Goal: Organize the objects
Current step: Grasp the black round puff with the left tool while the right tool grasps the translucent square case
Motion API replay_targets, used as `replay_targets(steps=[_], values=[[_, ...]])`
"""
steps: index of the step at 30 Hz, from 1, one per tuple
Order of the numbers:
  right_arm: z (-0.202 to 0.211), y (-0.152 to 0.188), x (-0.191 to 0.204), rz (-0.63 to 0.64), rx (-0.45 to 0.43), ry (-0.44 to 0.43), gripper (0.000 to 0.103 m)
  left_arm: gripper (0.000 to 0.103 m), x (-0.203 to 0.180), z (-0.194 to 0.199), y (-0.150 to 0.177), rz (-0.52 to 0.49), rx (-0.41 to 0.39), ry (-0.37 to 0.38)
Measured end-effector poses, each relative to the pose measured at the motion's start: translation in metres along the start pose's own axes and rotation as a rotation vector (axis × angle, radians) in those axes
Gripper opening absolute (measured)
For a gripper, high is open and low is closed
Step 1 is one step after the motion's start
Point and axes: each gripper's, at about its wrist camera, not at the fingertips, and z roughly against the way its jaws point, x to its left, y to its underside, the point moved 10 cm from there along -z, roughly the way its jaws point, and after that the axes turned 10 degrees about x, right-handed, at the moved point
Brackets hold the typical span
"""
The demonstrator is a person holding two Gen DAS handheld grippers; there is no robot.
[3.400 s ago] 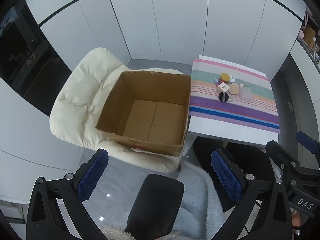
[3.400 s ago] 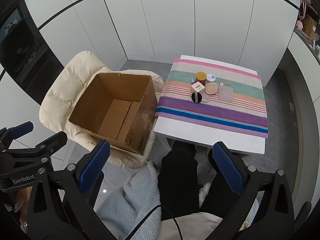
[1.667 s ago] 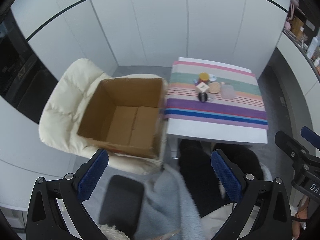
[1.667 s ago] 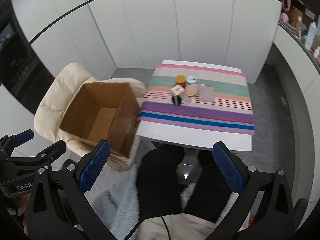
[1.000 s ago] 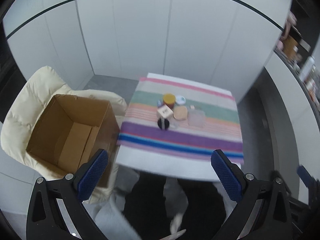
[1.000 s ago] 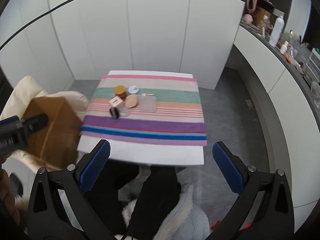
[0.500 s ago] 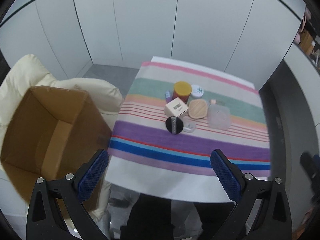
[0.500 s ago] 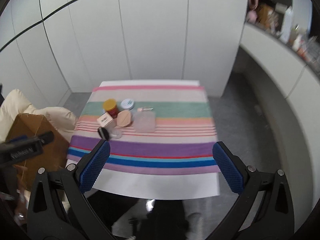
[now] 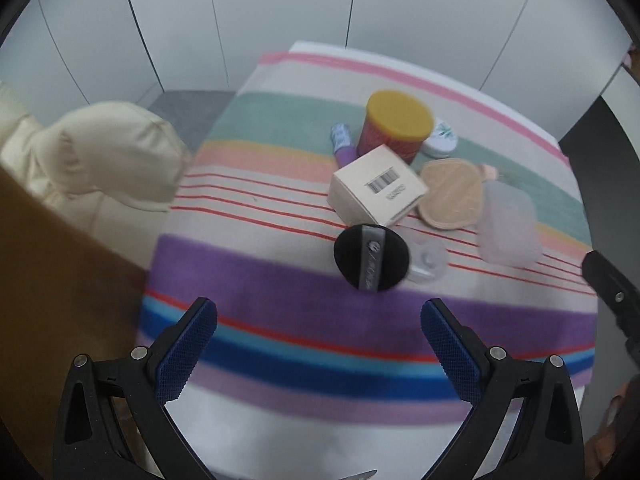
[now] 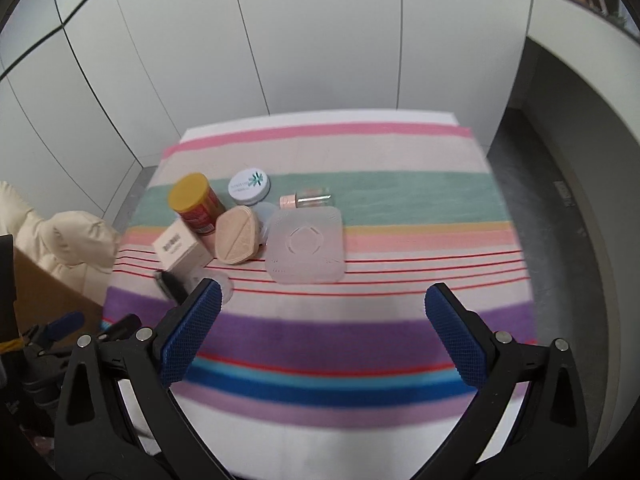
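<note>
A cluster of small items lies on the striped cloth (image 9: 280, 272) of a white table. In the left wrist view I see a black powder puff (image 9: 371, 257), a beige box with a barcode (image 9: 378, 191), a red jar with a yellow lid (image 9: 398, 126), a tan puff (image 9: 450, 194) and a clear plastic case (image 9: 508, 229). My left gripper (image 9: 318, 340) is open and empty, just short of the black puff. In the right wrist view the clear case (image 10: 306, 245), a white round tin (image 10: 249, 185) and a small pink-capped bottle (image 10: 306, 200) show. My right gripper (image 10: 322, 334) is open and empty in front of the case.
A cardboard box (image 9: 52, 304) sits on a cream padded chair (image 9: 108, 160) left of the table; it also shows in the right wrist view (image 10: 44, 300). White cabinet doors (image 10: 320, 40) stand behind the table. A curved white counter (image 10: 580, 92) runs along the right.
Both grippers have swung from above the box and chair to the table and come down close over it. The items now fill the views. Both stay open.
</note>
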Motion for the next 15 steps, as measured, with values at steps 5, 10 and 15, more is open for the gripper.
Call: replay_targets(steps=[5,10,15], values=[[-0.054,-0.012,0.003,0.003,0.041,-0.020,0.103,0.102,-0.006,-0.031,-0.011,0.019,0.013,0.037],[-0.092,-0.025,0.005,-0.025,0.073,-0.044,0.103,0.103,-0.013,-0.050,-0.015,0.027,0.011,0.068],[-0.118,-0.030,0.017,0.023,0.100,-0.005,0.092,0.099,-0.016,-0.049,-0.024,0.039,-0.024,0.089]])
